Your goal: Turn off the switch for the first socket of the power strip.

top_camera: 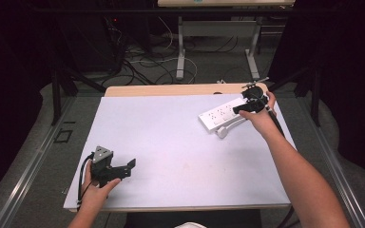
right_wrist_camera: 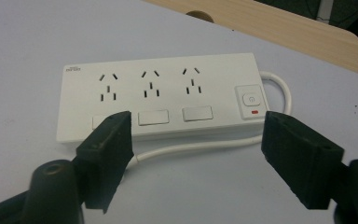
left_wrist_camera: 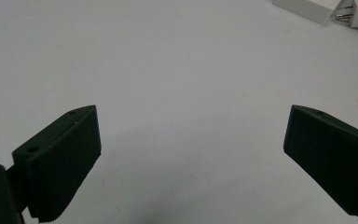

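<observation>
From the high view, a white rectangular plastic power strip (top_camera: 222, 114) lies at the far right of the pale grey surface (top_camera: 171, 142), with its white cord (top_camera: 228, 127) looped along its near side. The right claw (top_camera: 240, 109) hovers at the strip's right end, held in a hand that reaches in from the lower right. The left claw (top_camera: 132, 166) sits low at the near left corner, well apart from the strip, its jaws spread.

In the left gripper view, the two black jaws stand wide with only bare surface between them; a corner of the strip and what looks like its white plug (left_wrist_camera: 354, 11) show at the top right, though too cropped to be sure.

In the right gripper view, the strip (right_wrist_camera: 168, 100) lies just beyond the jaws, showing three socket sets, three blank tabs and a switch (right_wrist_camera: 251, 100) with a red mark. The jaws are moderately apart and grip nothing; the cord (right_wrist_camera: 191, 147) runs between them.
</observation>
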Tool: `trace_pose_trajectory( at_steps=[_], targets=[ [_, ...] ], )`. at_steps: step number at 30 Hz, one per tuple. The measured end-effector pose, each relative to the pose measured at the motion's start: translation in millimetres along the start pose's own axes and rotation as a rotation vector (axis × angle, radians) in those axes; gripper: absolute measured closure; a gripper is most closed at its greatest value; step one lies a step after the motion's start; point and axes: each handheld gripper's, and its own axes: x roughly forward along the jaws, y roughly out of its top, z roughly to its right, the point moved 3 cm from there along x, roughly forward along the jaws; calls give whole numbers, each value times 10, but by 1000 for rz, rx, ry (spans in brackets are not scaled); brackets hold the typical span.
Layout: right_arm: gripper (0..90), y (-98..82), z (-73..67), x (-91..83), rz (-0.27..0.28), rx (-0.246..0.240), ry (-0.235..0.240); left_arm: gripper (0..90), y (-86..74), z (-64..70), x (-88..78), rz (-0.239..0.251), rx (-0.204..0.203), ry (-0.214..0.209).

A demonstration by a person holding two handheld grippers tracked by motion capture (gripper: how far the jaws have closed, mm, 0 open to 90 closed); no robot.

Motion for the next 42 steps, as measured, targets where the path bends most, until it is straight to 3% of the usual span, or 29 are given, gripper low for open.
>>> trace_pose_trajectory(
  at_steps=[13, 17, 23, 35, 42],
  targets=[
    [437, 21, 0, 109, 4, -14, 4, 41, -3, 0, 1, -1, 1, 1],
    [470, 14, 4, 147, -17, -14, 13, 41, -3, 2, 6, 0, 2, 1],
    [484, -9, 19, 215, -50, 7, 2, 42, -3, 1, 3, -1, 2, 1],
    [481, -2, 49, 271, -41, 24, -20, 43, -6, 1, 12, 2, 4, 1],
    [543, -11, 38, 339, -39, 31, -17, 45, -7, -1, 11, 0, 5, 1]
  ],
)
